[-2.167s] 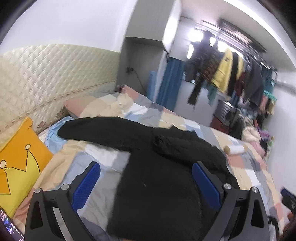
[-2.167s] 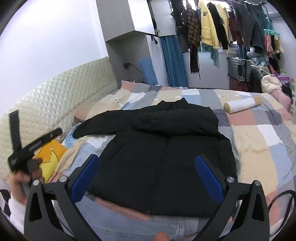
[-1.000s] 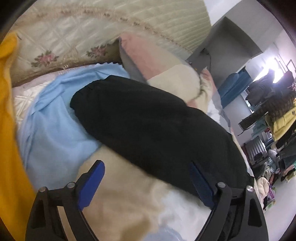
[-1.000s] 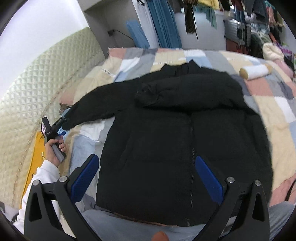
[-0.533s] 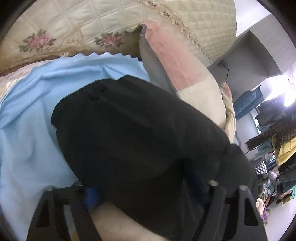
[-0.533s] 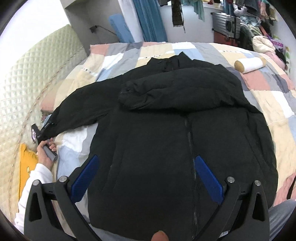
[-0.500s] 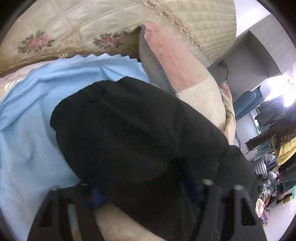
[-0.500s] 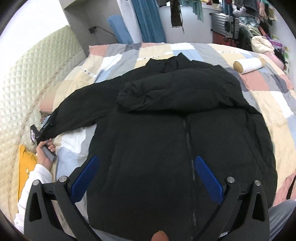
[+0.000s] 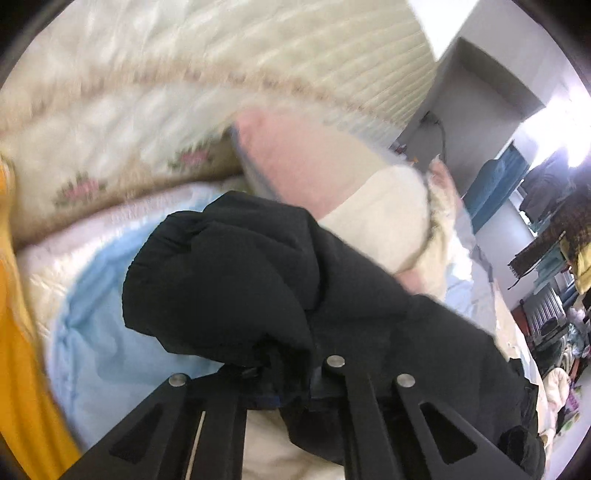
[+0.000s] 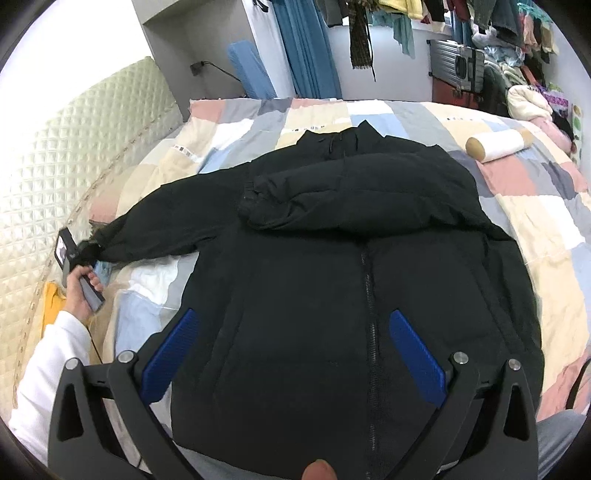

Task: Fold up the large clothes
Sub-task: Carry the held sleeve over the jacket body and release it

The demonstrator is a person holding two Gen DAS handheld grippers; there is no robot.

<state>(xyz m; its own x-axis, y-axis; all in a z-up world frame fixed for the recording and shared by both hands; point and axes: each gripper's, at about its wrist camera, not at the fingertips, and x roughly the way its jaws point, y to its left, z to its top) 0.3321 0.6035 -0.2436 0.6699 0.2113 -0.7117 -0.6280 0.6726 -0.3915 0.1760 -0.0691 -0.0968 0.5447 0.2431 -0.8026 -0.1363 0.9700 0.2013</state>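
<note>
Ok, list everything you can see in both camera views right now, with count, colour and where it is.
jacket: one, black, spread on the bed, zip up, one sleeve folded across the chest
sleeve: one, black, stretched towards the headboard
quilt: one, pastel patchwork, covering the bed
headboard: one, cream, quilted
cushion: one, yellow, by the headboard
roll: one, white, on the quilt's far side
hanging clothes: several, mixed colours, on a rail
curtain: one, blue
left gripper: black, fingers closed on the sleeve cuff
right gripper: blue pads, open over the jacket hem
</note>
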